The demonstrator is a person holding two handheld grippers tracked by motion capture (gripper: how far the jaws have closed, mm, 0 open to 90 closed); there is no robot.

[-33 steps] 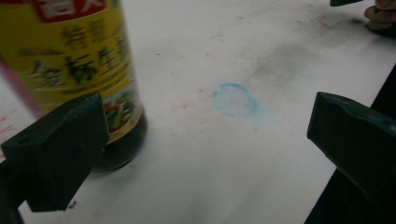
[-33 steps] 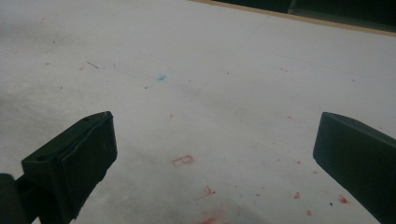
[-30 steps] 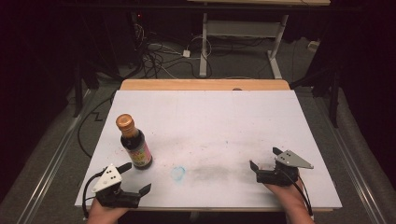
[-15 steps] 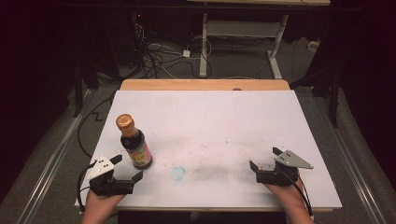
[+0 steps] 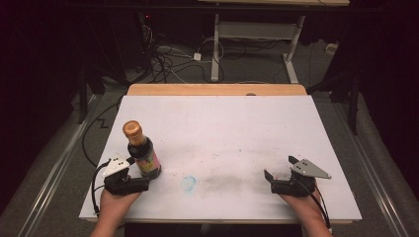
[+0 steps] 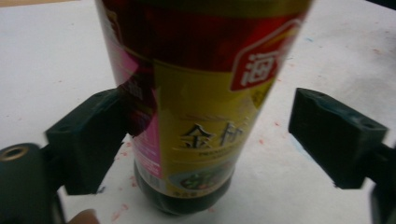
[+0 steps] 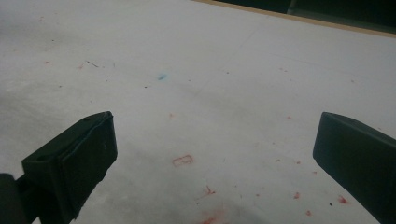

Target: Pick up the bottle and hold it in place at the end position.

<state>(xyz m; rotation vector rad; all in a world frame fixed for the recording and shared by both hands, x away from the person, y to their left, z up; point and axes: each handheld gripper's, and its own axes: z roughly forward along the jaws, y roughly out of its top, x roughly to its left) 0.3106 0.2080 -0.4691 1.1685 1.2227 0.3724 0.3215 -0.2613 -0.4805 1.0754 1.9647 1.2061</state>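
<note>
Soy sauce bottle [image 5: 143,154]: one only, dark glass with a gold cap and a yellow, red and pink label, standing upright near the front left of the white tabletop [image 5: 222,133], long axis vertical, cap pointing straight up. Two handheld grippers, one to each hand, both low at the table's near edge. Left gripper [image 5: 129,180] just in front of the bottle, aimed away from the person and toward the bottle's lower body, grey plate on top, cable looping off to the left. Seen along the left gripper [image 6: 196,144], jaws wide apart with the bottle [image 6: 201,93] standing between them: left jaw close against or touching the label side, cannot tell which; right jaw clearly separated from the glass by a gap of bare table. Right gripper [image 5: 279,177] well apart from the bottle, at the front right, pointing toward the table's middle, grey three-cornered plate on top. Seen along the right gripper [image 7: 210,154], jaws spread wide with nothing between them but white surface flecked with red marks. One forearm behind each gripper, entering from the bottom edge.
</note>
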